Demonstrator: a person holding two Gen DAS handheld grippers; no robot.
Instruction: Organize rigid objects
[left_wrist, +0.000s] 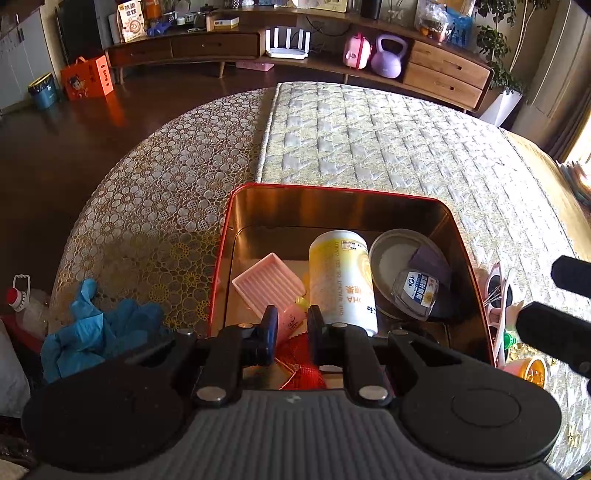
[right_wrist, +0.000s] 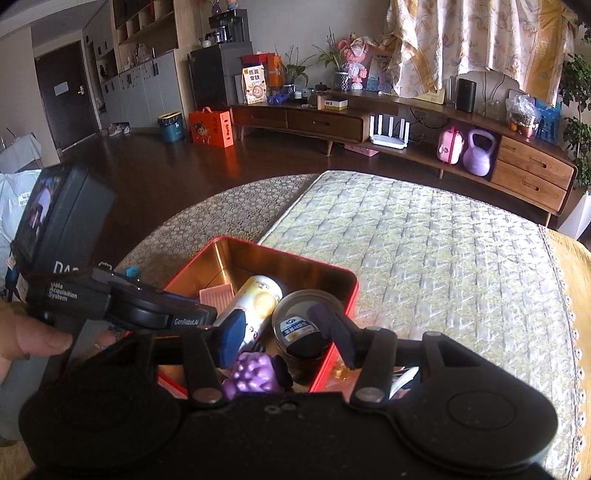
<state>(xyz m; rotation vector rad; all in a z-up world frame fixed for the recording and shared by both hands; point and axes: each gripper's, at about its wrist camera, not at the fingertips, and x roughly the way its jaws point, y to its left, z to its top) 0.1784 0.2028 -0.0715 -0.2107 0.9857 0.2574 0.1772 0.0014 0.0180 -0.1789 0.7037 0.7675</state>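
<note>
Tin (left_wrist: 332, 192) holds can (left_wrist: 341, 280), tray (left_wrist: 267, 282), perhaps jar (left_wrist: 406, 273); left tongs (left_wrist: 291, 325) closed, right tongs (right_wrist: 284, 328) open.

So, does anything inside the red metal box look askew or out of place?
Yes. In the red metal box, the yellow-white drink can lies on its side, and the pink ridged soap tray sits tilted beside it. Nothing looks spilled or damaged.

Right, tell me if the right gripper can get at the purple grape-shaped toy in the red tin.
Probably yes. The right gripper hangs with its jaws apart and nothing between them, just above the purple grape-shaped toy in the red tin, and nothing covers the toy.
</note>
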